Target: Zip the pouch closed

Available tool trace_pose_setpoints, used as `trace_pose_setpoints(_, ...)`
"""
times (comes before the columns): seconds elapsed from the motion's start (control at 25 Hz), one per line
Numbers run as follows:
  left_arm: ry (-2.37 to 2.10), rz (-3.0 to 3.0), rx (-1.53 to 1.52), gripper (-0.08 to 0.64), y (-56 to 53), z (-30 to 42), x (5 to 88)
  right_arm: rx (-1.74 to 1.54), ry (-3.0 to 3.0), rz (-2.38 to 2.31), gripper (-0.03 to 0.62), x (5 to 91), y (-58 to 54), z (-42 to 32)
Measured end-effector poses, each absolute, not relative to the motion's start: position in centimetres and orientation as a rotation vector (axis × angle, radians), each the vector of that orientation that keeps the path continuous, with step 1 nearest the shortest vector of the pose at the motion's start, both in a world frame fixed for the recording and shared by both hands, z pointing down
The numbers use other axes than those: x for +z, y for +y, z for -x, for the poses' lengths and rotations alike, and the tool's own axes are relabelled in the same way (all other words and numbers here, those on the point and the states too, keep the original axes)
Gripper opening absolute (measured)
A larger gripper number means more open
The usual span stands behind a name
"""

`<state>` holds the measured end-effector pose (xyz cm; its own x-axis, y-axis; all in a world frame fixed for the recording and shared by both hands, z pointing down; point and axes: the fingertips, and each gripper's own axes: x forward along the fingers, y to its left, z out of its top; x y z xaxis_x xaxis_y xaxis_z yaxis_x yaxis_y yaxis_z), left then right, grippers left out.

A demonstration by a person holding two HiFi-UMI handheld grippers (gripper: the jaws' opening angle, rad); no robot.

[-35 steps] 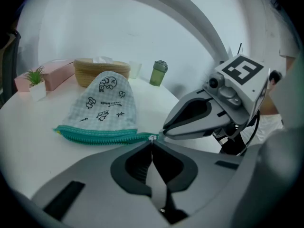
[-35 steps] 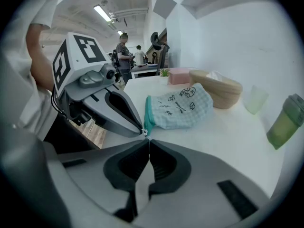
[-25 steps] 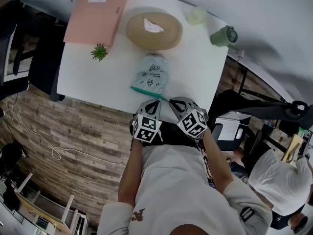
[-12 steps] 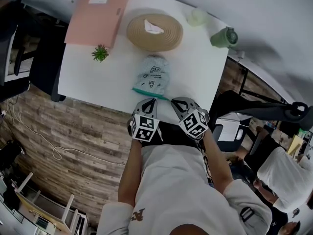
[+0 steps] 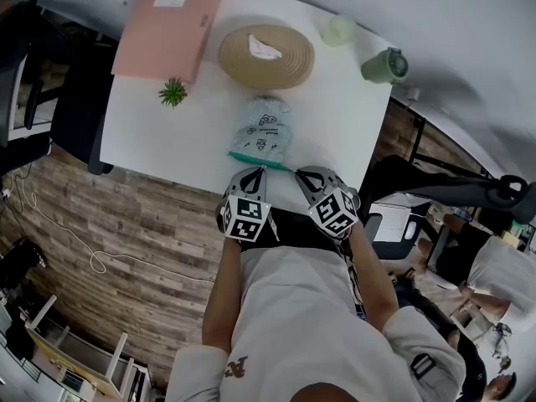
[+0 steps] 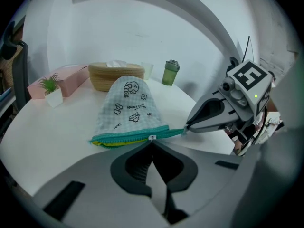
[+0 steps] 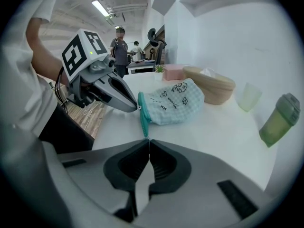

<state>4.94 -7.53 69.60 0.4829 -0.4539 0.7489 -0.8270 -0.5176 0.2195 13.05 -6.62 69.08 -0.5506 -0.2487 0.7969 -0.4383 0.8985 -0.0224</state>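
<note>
- Leftward along the pouch's near edge, the left gripper point(image 6: 152, 140) has slid a little since a second ago. The right gripper point(image 7: 147, 140) has kept its place at that edge's right corner.
- Left gripper: jaws pressed together on the small zipper pull point(image 6: 152, 137), roughly midway along the teal zipper point(image 6: 133, 136).
- Right gripper: jaws closed, pinching the end of the teal zipper at the pouch's corner.
- The pouch point(image 5: 261, 131), pale check with cartoon prints, lies flat on the white table point(image 5: 151, 149), its zipper edge toward the person. A yellow strip shows under the teal left of the pull.
- Beyond the pouch sits a woven basket point(image 5: 266, 55). A pink box point(image 5: 167, 25) and a small potted plant point(image 5: 173, 93) are beyond it to the left. A translucent cup point(image 5: 339, 29) and a green lidded cup point(image 5: 384, 64) are beyond it to the right.
</note>
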Motion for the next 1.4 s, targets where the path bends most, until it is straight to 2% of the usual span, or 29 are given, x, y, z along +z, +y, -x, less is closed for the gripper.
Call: trace_pose_setpoints(1.4,-1.151,-2.116,0.883,-0.002,-9.4,1.5,69.6,0.311,-2.109,-0.590,0.005,69.5,-7.3,-14.7)
